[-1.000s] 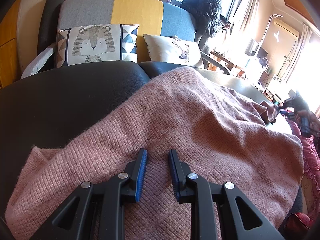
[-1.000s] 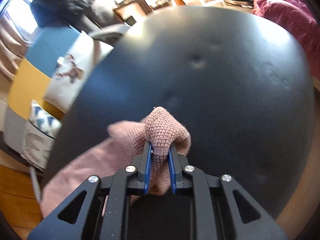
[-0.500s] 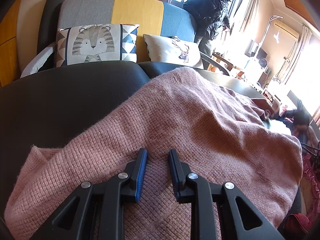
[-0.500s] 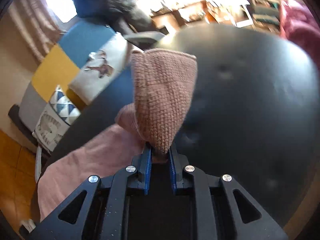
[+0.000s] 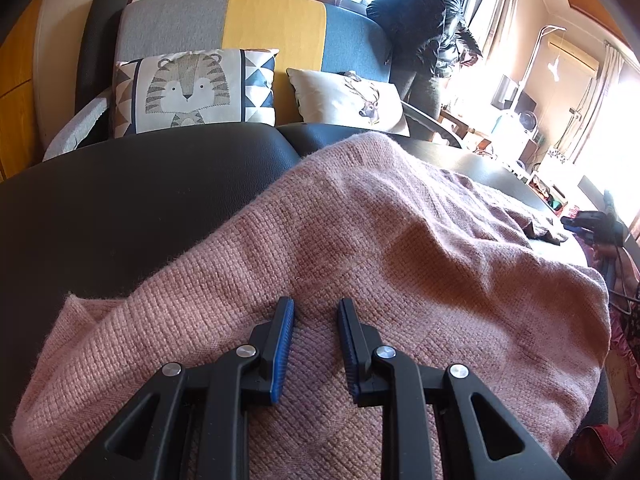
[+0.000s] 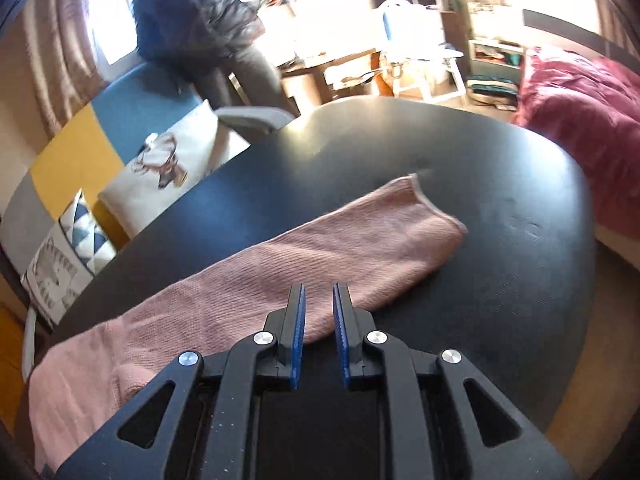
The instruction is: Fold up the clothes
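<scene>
Bare black bench [image 6: 500, 208] lies open far and right of the pink sweater's sleeve [image 6: 320, 248] in the right wrist view — nothing stands on it there. In the left wrist view the sweater body [image 5: 360, 264] covers the near and right part of the bench, while its left part [image 5: 140, 200] is bare. Beyond the far edge a sofa [image 5: 248, 20] with two cushions — a tiger one [image 5: 192, 88] and a deer one [image 5: 344, 100] — closes that side. A person in a dark jacket [image 5: 424, 28] stands beside it.
</scene>
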A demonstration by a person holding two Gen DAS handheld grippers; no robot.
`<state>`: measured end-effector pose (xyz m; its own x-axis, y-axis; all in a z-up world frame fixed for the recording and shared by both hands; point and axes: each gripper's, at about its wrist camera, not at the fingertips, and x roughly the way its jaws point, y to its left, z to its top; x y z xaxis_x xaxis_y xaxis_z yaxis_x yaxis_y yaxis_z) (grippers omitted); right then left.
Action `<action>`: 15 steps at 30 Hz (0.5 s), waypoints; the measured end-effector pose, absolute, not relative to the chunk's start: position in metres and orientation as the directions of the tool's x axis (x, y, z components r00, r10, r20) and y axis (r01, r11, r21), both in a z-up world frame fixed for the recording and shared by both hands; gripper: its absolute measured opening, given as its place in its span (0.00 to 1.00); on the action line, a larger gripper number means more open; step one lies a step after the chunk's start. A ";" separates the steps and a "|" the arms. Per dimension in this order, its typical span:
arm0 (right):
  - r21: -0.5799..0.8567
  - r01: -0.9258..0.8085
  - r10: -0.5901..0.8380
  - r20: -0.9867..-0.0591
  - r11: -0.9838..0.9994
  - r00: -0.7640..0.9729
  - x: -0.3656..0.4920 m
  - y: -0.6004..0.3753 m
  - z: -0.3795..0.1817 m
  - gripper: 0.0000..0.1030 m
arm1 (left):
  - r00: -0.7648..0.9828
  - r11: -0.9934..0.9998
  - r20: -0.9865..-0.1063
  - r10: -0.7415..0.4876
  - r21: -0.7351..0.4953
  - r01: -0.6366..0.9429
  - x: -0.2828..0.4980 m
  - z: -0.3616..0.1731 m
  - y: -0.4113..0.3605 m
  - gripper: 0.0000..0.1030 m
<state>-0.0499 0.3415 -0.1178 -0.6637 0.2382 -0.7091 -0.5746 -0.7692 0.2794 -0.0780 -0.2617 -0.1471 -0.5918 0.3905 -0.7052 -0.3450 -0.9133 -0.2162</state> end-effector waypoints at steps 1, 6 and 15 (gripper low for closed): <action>0.263 -0.570 0.223 -0.732 -0.779 -0.644 -0.063 0.340 -0.124 0.15 | -0.593 -0.914 -0.706 0.387 -0.211 -0.345 -0.078 -0.147 -0.261 0.22; 0.226 -0.585 0.194 -0.801 -0.779 -0.567 -0.092 0.346 -0.158 0.15 | -0.596 -0.917 -0.708 0.378 -0.200 -0.345 -0.078 -0.147 -0.260 0.22; 0.235 -0.334 0.048 -0.751 -0.913 -0.659 -0.099 0.215 -0.087 0.44 | -0.599 -0.918 -0.708 0.376 -0.196 -0.344 -0.077 -0.147 -0.259 0.22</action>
